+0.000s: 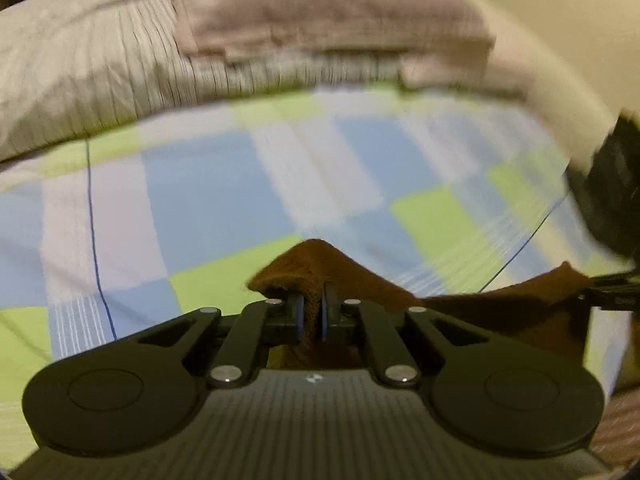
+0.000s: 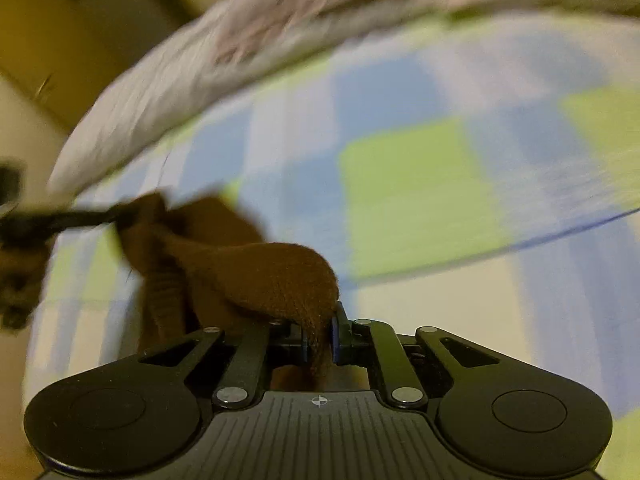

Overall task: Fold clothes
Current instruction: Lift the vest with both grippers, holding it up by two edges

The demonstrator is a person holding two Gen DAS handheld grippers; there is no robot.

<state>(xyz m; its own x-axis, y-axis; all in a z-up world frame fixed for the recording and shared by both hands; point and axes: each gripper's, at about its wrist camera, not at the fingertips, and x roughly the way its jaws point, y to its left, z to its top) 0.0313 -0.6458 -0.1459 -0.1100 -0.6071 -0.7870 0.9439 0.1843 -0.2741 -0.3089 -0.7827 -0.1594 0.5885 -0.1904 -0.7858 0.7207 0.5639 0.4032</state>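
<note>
Left claw clamped on brown garment above checked bed sheet.

The left claw (image 1: 311,312) has its jaws closed on a raised fold of the brown garment (image 1: 460,304), which stretches right to the right claw (image 1: 588,286), also touching the cloth. Beneath lies the blue, green and white checked sheet (image 1: 240,184); a striped grey pillow (image 1: 100,64) and a pinkish pillow (image 1: 320,8) sit behind. Frame blurred.

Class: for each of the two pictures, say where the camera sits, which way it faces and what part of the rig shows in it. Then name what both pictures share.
Left wrist: sits on the left gripper, looking forward over the checked bedsheet toward the pillows; its fingers pinch the brown garment; the right gripper enters at the right edge.
Right wrist: sits on the right gripper, tilted, blurred; the left gripper enters at left.
Shared: garment, sheet, pillows.
</note>
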